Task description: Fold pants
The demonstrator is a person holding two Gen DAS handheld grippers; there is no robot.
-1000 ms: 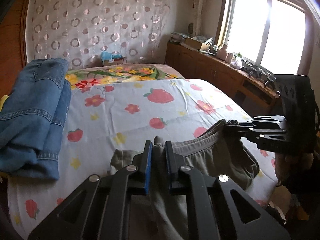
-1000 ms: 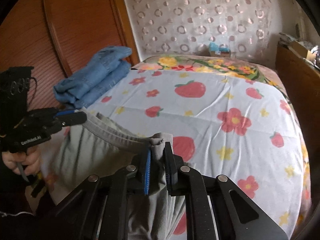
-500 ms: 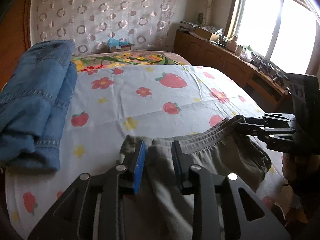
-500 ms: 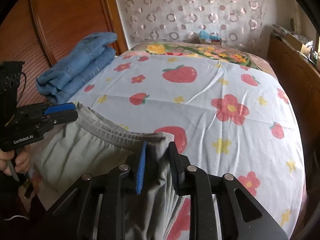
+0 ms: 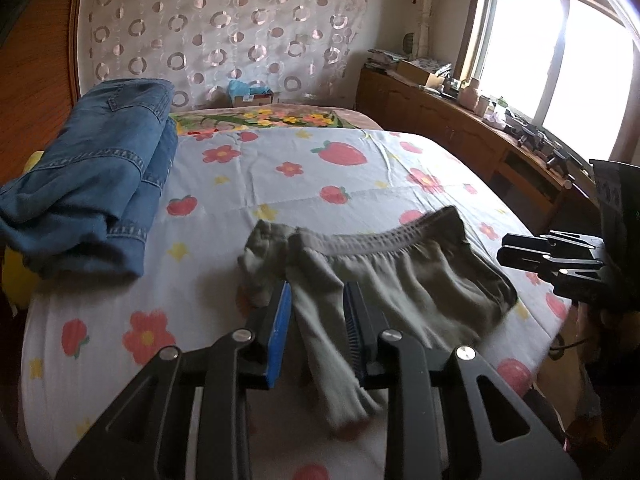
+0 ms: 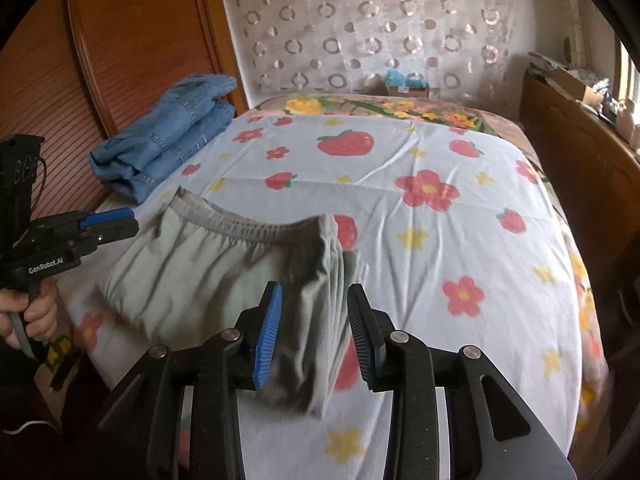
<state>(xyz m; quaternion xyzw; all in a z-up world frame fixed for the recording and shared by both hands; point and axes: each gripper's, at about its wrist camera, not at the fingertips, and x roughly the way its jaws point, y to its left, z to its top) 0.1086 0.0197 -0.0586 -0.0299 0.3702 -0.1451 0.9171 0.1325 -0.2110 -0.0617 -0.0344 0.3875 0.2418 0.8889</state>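
Note:
Grey-green pants (image 5: 400,276) lie folded on the flowered bed sheet (image 5: 304,184), waistband facing the headboard; they also show in the right wrist view (image 6: 208,276). My left gripper (image 5: 318,292) is open, its jaws on either side of the pants' left edge, gripping nothing. My right gripper (image 6: 314,294) is open, its jaws on either side of the pants' right edge. Each gripper shows from the side in the other's view, the right one (image 5: 520,254) and the left one (image 6: 120,224), both off the cloth.
Folded blue jeans (image 5: 96,184) lie at the bed's left side, also seen in the right wrist view (image 6: 168,140). A wooden wardrobe (image 6: 132,40) stands left, a wooden cabinet (image 5: 460,136) with clutter under the window right. A small box (image 5: 252,94) sits by the headboard.
Both grippers opened and let go of the pants' waistband corners. The pants dropped flat onto the sheet, and both grippers drew back a little.

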